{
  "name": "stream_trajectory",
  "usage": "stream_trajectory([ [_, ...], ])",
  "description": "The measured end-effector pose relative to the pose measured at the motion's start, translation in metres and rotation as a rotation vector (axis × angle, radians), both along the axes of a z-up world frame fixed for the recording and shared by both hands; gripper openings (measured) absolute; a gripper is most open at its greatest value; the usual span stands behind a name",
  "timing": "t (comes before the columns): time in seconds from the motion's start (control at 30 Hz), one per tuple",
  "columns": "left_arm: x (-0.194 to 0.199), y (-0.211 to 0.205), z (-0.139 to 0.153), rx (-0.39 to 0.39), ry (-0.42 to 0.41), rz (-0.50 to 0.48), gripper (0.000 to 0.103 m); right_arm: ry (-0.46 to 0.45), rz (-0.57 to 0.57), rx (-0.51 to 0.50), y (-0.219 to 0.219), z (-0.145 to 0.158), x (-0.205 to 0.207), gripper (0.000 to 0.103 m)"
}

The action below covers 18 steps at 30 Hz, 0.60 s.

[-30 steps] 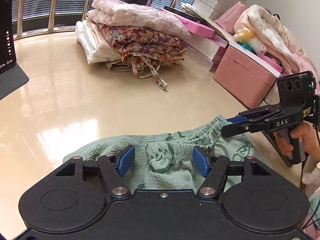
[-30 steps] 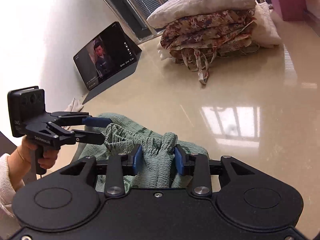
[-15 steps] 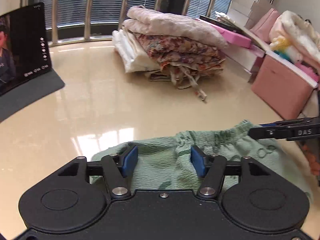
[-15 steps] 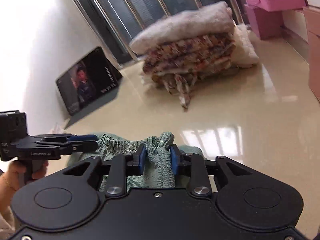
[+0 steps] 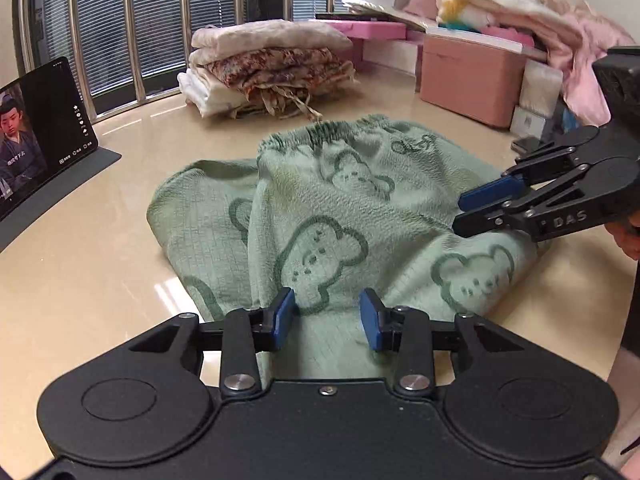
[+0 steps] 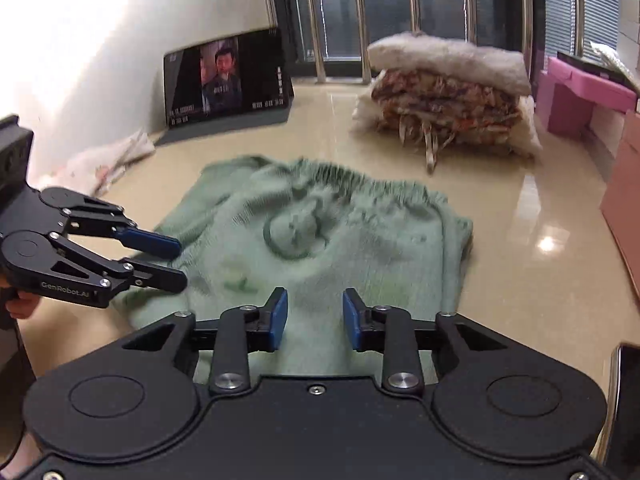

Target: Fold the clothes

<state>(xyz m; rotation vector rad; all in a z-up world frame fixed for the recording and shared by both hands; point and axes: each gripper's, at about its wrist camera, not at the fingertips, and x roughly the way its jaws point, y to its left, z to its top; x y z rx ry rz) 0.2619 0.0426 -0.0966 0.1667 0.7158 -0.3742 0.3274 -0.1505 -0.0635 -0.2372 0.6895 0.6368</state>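
Both claws hang released over the green garment [image 5: 340,216], jaws closing on nothing: left gripper [image 5: 327,320], right gripper [image 6: 314,316], near the counter's [image 5: 100,264] front edge.

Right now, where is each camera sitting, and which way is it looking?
Left wrist: on the left gripper, facing the green garment and clothes stack; the right gripper and a bit of hand show.
Right wrist: on the right gripper, facing the same garment; the left gripper shows.
Both share the garment, stack and tablet.
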Motion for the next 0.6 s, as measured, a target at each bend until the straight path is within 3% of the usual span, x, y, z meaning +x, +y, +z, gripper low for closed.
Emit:
stream_trajectory([
  [0.07, -0.006, -0.004, 0.002, -0.004, 0.031, 0.021, 0.036, 0.013, -0.011, -0.051, 0.005, -0.013, -0.01, 0.029],
  [0.2, -0.017, -0.008, 0.001, 0.002, 0.035, 0.035, 0.037, 0.023, -0.048, -0.048, 0.002, -0.01, -0.02, 0.03],
  [0.27, -0.016, -0.001, 0.002, -0.05, 0.043, 0.079, 0.038, 0.021, -0.034, -0.06, 0.001, -0.008, -0.022, 0.034],
  [0.3, -0.02, 0.007, 0.006, -0.115, 0.027, 0.129, 0.038, 0.022, -0.047, -0.054, -0.001, -0.004, -0.023, 0.042],
  [0.33, -0.023, 0.016, 0.011, -0.181, 0.011, 0.178, 0.042, 0.002, -0.057, -0.037, -0.003, 0.001, -0.028, 0.045],
  [0.4, -0.032, 0.033, 0.021, -0.3, -0.036, 0.269, 0.065, -0.062, -0.044, 0.001, -0.004, 0.012, -0.047, 0.05],
  [0.47, -0.049, 0.053, 0.031, -0.365, -0.088, 0.369, 0.091, -0.131, 0.018, 0.001, 0.004, 0.021, -0.073, 0.057],
  [0.6, -0.072, 0.084, 0.043, -0.426, -0.096, 0.454, 0.096, -0.266, 0.199, -0.139, 0.043, 0.014, -0.124, 0.059],
])
